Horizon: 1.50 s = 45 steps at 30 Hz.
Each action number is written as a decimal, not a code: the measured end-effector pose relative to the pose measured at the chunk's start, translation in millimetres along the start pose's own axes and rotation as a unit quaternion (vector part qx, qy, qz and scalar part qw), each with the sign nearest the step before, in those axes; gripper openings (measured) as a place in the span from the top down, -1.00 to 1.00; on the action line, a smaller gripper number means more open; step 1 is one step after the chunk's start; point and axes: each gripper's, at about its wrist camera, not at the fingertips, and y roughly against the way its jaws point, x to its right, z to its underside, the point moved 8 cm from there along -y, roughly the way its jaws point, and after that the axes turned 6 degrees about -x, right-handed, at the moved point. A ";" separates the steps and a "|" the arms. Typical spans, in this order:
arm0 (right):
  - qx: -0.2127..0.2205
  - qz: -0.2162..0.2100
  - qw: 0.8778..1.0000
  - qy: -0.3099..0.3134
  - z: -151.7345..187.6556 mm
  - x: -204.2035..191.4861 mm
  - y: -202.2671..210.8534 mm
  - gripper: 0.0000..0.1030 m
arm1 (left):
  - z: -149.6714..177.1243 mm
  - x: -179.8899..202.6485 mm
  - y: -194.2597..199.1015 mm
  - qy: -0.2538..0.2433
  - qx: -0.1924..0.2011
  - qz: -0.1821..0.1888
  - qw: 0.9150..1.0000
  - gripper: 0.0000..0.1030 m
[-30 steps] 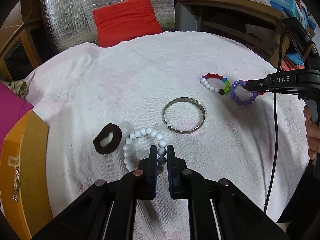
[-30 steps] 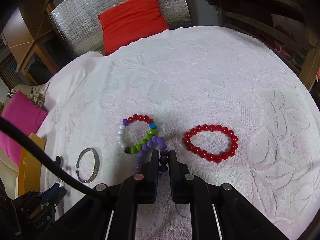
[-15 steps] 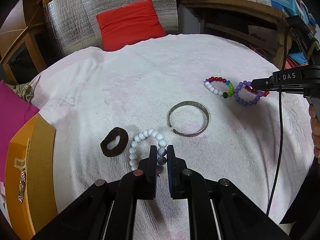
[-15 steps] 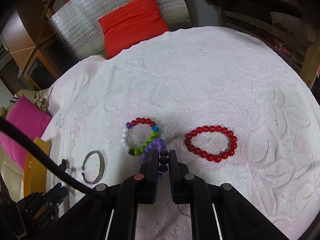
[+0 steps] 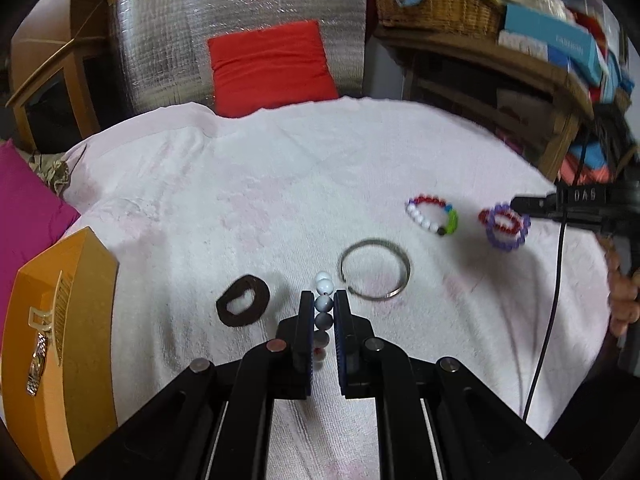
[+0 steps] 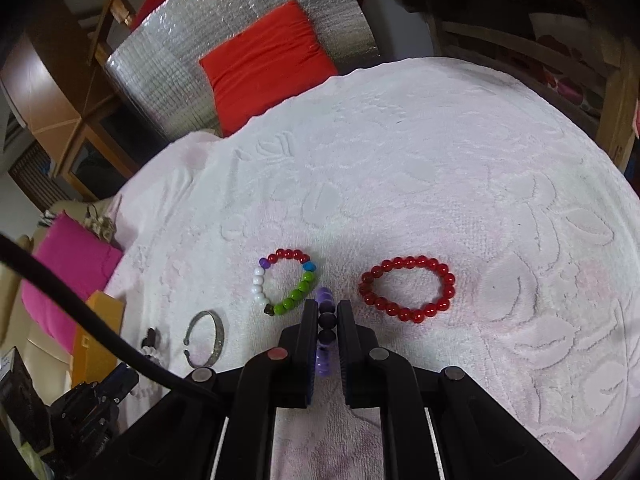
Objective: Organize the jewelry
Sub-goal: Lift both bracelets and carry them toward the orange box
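Observation:
My left gripper (image 5: 323, 307) is shut on a white bead bracelet (image 5: 324, 304) and holds it off the towel, hanging edge-on between the pads. My right gripper (image 6: 326, 316) is shut on a purple bead bracelet (image 6: 325, 312), also lifted; it shows in the left wrist view (image 5: 505, 227) hanging from the right gripper (image 5: 520, 202). On the white towel lie a silver bangle (image 5: 375, 270), a multicolour bead bracelet (image 5: 432, 220), a dark brown hair tie (image 5: 243, 300) and a red bead bracelet (image 6: 408, 289).
An orange jewelry box (image 5: 56, 328) with a gold clasp stands at the towel's left edge. A pink cushion (image 5: 24, 200) lies beyond it. A red cushion (image 5: 268, 64) and foil-covered panel are at the back, shelves with boxes at the right.
Both grippers have lifted their bracelets off the towel. The white bracelet now hangs edge-on in the left gripper; the purple one has come away from the multicolour bracelet.

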 end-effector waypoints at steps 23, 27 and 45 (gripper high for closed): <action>0.023 -0.074 0.995 0.059 16.9 -88.3 14.1 0.80 | 4.9 -71.1 62.5 0.084 0.070 -0.012 0.994 0.82; 0.022 -0.085 0.993 0.085 27.5 -117.8 11.4 0.80 | 11.3 -85.0 72.7 0.103 0.078 -0.017 0.991 0.82; 0.011 -0.147 0.972 0.186 75.7 -233.1 -0.4 0.80 | 46.1 -193.2 134.3 0.230 0.136 -0.093 0.959 0.82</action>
